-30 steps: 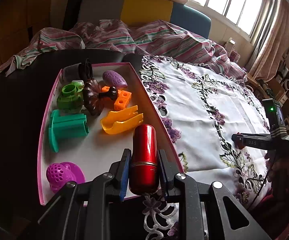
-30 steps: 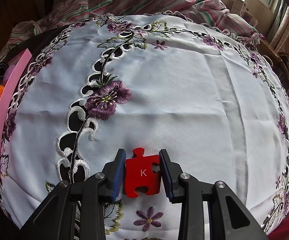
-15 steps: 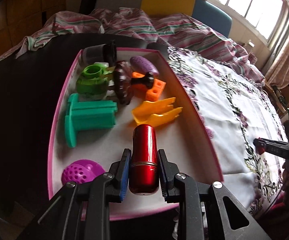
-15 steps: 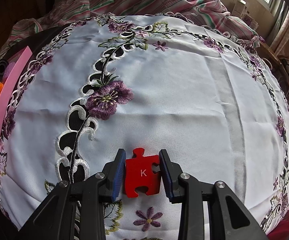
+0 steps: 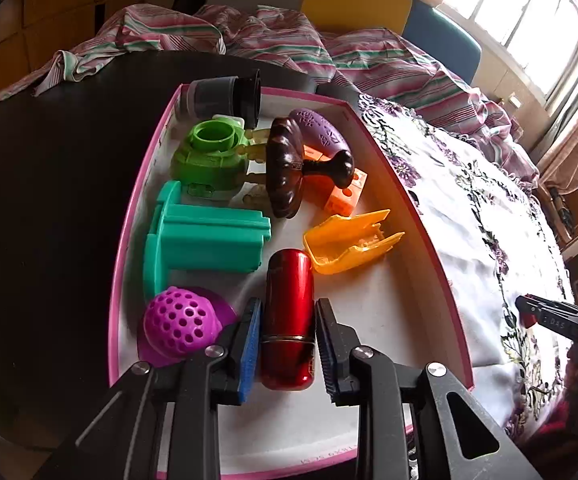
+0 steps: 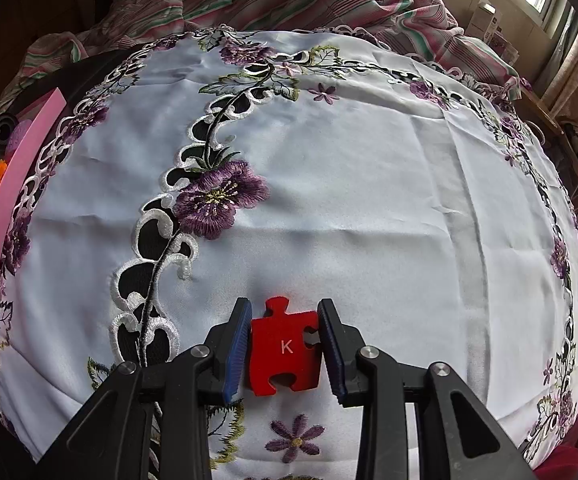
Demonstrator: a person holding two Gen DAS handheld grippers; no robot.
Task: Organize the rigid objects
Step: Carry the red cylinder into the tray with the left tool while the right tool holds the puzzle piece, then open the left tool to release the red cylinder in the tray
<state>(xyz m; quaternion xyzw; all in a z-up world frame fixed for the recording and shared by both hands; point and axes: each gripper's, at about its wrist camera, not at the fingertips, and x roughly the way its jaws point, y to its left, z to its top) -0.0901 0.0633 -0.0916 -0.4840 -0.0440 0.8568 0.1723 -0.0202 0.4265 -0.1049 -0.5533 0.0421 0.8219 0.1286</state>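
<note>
We found the left gripper (image 5: 288, 340) clamped on a red cylinder (image 5: 289, 316), held over the near part of the pink-rimmed tray (image 5: 429, 240). Just beyond it in the tray lay a yellow scoop (image 5: 349, 242) and a teal block (image 5: 205, 240). The right gripper (image 6: 284, 344) gripped a red puzzle piece (image 6: 285, 350) above the embroidered tablecloth (image 6: 369, 200), well right of the tray.

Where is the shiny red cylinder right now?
In the left wrist view, the red cylinder sits clamped in the left gripper over the near part of the pink-rimmed tray, with the purple perforated dome to its left and the yellow scoop just beyond.
</note>
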